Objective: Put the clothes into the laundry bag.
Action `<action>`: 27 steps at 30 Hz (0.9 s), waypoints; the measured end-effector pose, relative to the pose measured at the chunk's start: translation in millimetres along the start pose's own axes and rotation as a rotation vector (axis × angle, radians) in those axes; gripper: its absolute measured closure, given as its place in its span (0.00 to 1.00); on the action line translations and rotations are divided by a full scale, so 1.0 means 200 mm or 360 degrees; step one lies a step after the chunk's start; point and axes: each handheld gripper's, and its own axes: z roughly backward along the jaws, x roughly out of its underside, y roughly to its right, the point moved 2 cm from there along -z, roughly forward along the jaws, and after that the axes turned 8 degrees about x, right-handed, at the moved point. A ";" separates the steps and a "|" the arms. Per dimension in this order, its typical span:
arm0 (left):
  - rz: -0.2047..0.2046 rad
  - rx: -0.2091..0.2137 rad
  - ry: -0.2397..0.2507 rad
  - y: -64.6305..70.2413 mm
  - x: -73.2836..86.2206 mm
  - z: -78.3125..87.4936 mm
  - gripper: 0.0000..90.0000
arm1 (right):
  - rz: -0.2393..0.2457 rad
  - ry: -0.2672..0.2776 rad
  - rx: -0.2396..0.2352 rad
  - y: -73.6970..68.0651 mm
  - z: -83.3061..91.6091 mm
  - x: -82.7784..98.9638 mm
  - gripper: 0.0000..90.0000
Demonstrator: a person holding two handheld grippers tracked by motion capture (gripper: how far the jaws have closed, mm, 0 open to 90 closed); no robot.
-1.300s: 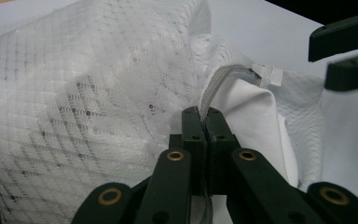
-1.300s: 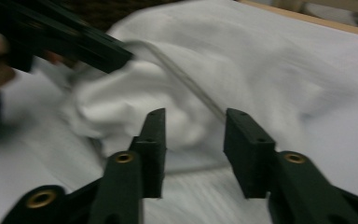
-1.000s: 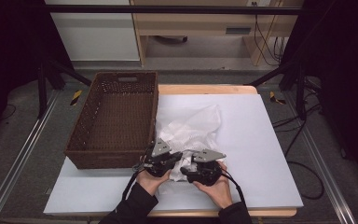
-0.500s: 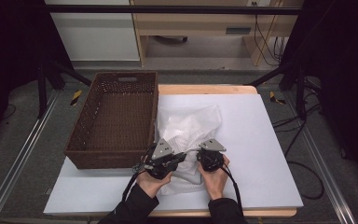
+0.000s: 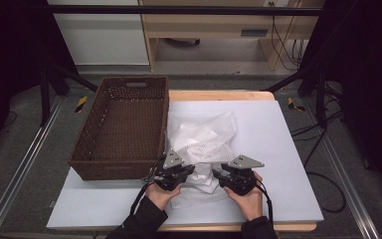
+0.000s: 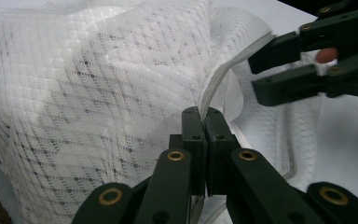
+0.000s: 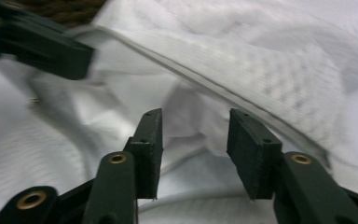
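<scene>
So the left gripper [image 6: 204, 122] is pinched tight on the zipper hem of the mesh bag [image 5: 202, 142], holding that edge up off the table [image 5: 278, 149]. The right gripper [image 7: 193, 140] has its jaws apart, nothing between the pads; they've just been opening. It's sitting just off the bag's near right corner, pointed at the crumpled fabric under the lifted hem.

The bag itself lies in the middle of the table, just right of the basket [image 5: 122, 129], bunched up at the near end where both hands are.

What I'd worry about: the mesh is thin and floppy, so if the right one closes now it may bite two layers at once, or just the loose fold rather than the hem, and the mouth won't open. Also, the left grip is only on a narrow strip by the zipper, so a hard sideways pull could slip it out or snag the mesh. Dragging the whole bag toward the near edge is another way this goes wrong.

No brand, label or readable writing anywhere that I can find.
</scene>
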 end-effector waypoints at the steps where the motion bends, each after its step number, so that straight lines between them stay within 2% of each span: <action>1: 0.0001 -0.0001 0.0004 0.00 0.00 0.00 0.99 | 0.0015 0.0005 -0.0037 -0.02 0.00 -0.01 0.56; 3: 0.0003 0.0001 0.0015 0.00 0.00 0.01 0.99 | 0.0047 0.0021 -0.0094 -0.09 -0.04 -0.02 0.53; 4: 0.0000 0.0000 0.0020 0.00 -0.01 0.01 0.99 | 0.0064 0.0002 -0.0108 -0.11 -0.07 -0.02 0.49; 6: 0.0000 0.0003 0.0028 0.00 -0.01 0.01 0.99 | 0.0101 -0.0062 -0.0091 -0.16 -0.16 0.01 0.48; 8: -0.0003 0.0006 0.0031 0.00 -0.01 0.01 0.99 | 0.0118 -0.0125 -0.0056 -0.18 -0.23 0.03 0.52; 10: -0.0003 0.0009 0.0032 0.00 -0.01 0.01 0.99 | 0.0170 -0.0125 0.0008 -0.18 -0.24 0.03 0.66; 11: -0.0001 0.0010 0.0033 0.00 -0.01 0.01 0.99 | 0.0179 -0.0142 0.0043 -0.18 -0.24 0.02 0.77; 13: -0.0006 0.0014 0.0041 0.01 -0.02 0.02 0.99 | 0.0193 -0.0129 0.0108 -0.18 -0.25 0.02 0.88; 15: -0.0014 0.0030 0.0047 0.03 -0.03 0.02 0.99 | 0.0136 -0.0120 0.0159 -0.18 -0.26 0.01 0.90; 17: -0.0022 0.0056 0.0051 0.05 -0.05 0.03 0.99 | 0.0081 -0.0051 0.0250 -0.16 -0.30 -0.01 0.91; 20: -0.0073 0.0068 0.0040 0.09 -0.06 0.04 0.99 | -0.0081 0.0053 0.0403 -0.10 -0.35 -0.05 0.90; 22: -0.0081 0.0061 0.0025 0.09 -0.06 0.04 0.99 | -0.0135 0.0050 0.0481 -0.06 -0.38 -0.06 0.90; 23: -0.0075 0.0062 0.0018 0.09 -0.05 0.03 0.99 | -0.0154 0.0025 0.0473 -0.05 -0.38 -0.06 0.89; 25: -0.0057 0.0060 -0.0001 0.07 -0.03 0.01 0.99 | -0.0094 0.0006 0.0452 -0.05 -0.39 -0.06 0.84; 27: -0.0044 0.0054 -0.0015 0.06 -0.01 0.00 0.99 | -0.0095 -0.0010 0.0366 -0.04 -0.36 -0.05 0.73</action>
